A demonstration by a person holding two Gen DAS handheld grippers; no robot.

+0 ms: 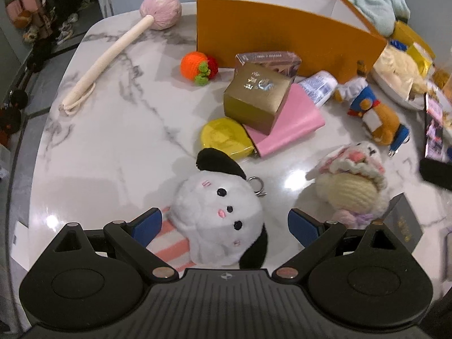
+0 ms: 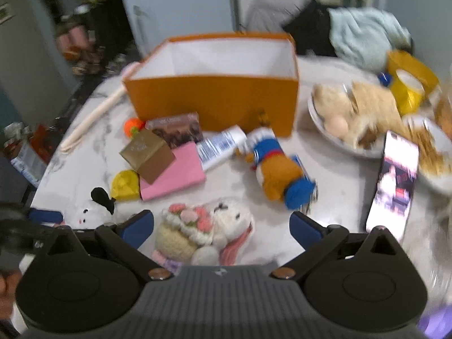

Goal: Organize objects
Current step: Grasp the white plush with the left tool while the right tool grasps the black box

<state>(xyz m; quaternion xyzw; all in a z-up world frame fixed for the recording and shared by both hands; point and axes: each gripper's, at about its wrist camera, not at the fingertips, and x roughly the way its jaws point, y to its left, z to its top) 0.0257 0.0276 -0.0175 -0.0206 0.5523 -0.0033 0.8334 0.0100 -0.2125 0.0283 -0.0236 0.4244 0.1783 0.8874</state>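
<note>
Left tool (image 1: 224, 223) wide, straddling white plush dog (image 1: 219, 214) on worktop (image 1: 113, 130). Right tool (image 2: 221, 227) wide around crocheted bunny (image 2: 206, 228). Gold box (image 1: 254, 99) and pink pouch (image 1: 288, 124) at 12 o'clock, orange box (image 1: 282, 36) beyond. Right view blurred.

Glossy white marble counter (image 1: 113, 130); fluffy white plush dog (image 1: 217, 214); shiny gold cardboard box (image 1: 254, 99); matt orange paper bin (image 2: 214, 99).
</note>
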